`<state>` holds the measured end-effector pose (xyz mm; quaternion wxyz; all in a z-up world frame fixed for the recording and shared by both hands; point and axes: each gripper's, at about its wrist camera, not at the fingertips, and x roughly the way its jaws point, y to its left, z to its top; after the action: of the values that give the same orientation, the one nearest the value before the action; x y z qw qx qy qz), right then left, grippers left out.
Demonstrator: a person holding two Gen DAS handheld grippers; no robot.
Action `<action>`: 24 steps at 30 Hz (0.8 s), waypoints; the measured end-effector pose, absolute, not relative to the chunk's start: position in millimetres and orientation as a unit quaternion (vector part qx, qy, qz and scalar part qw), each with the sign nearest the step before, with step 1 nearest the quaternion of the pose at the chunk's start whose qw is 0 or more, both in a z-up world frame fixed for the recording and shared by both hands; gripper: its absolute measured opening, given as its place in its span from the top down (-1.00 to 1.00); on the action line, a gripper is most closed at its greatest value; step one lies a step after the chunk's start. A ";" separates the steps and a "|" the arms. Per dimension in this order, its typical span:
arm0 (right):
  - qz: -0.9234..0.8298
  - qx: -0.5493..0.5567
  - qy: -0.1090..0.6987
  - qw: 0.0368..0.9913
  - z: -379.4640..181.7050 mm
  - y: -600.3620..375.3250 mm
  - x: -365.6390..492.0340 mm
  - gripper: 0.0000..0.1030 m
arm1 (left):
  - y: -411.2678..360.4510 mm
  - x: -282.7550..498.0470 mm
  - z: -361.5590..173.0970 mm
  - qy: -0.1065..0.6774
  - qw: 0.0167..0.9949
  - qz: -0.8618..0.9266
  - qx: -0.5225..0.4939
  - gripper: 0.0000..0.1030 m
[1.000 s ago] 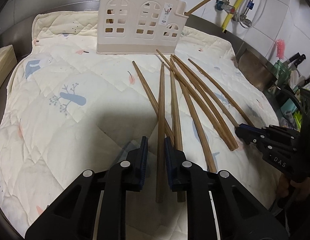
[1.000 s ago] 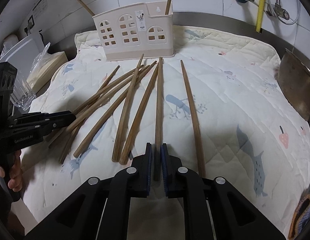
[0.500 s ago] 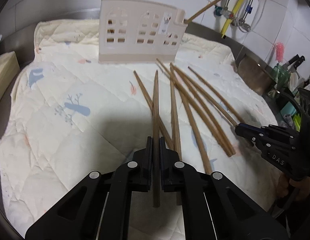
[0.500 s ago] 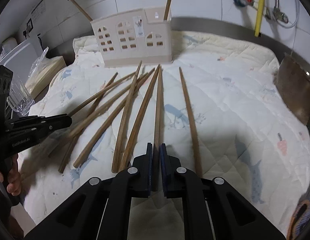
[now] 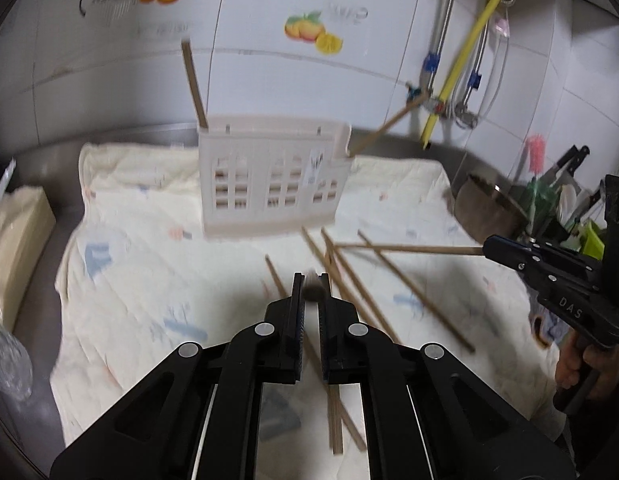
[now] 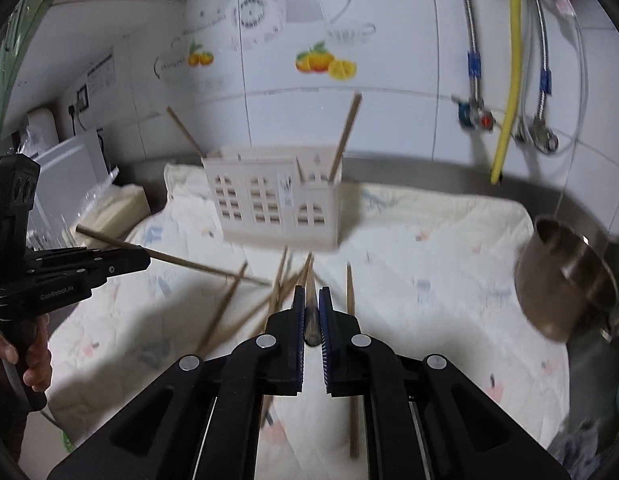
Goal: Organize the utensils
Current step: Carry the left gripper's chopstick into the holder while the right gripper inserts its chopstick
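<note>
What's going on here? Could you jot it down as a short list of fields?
Setting: kitchen counter covered by a quilted cloth
Left gripper: shut on a chopstick, lifted off the cloth
Right gripper: shut on a second chopstick, also lifted
Holder: cream, house-shaped, upright at the back, two chopsticks standing in it
Loose chopsticks: several lying on the cloth
Nearby: metal pot at the right edge

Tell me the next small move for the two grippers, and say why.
Probably carry both forward to the cream holder and tip the sticks in. The left gripper and right gripper are each shut on a chopstick, lifted off the quilted cloth; the holder already has two chopsticks standing in it, and more lie loose on the cloth.
</note>
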<state>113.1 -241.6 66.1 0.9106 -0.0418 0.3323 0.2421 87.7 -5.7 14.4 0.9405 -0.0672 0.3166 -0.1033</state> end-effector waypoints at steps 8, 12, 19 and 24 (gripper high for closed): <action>0.270 -0.035 0.319 0.908 98.7 -233.4 142.3 0.87 | 1.1 110.7 44.5 0.305 0.944 -0.108 -0.071 0.90; 0.289 -0.039 0.308 0.906 126.1 -227.8 157.0 0.87 | 3.7 122.1 60.3 0.300 0.945 -0.110 -0.069 0.90; 0.317 -0.049 0.288 0.902 176.2 -219.9 180.3 0.87 | 7.4 140.0 108.3 0.267 0.956 -0.106 -0.050 0.90; 0.336 -0.044 0.280 0.898 210.3 -219.2 195.2 0.87 | 15.1 156.8 151.2 0.234 0.967 -0.096 -0.040 0.90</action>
<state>195.2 -219.2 210.3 0.8981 -0.0443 0.2803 0.3359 156.8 15.1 151.2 0.9666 -0.0403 0.2341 -0.0961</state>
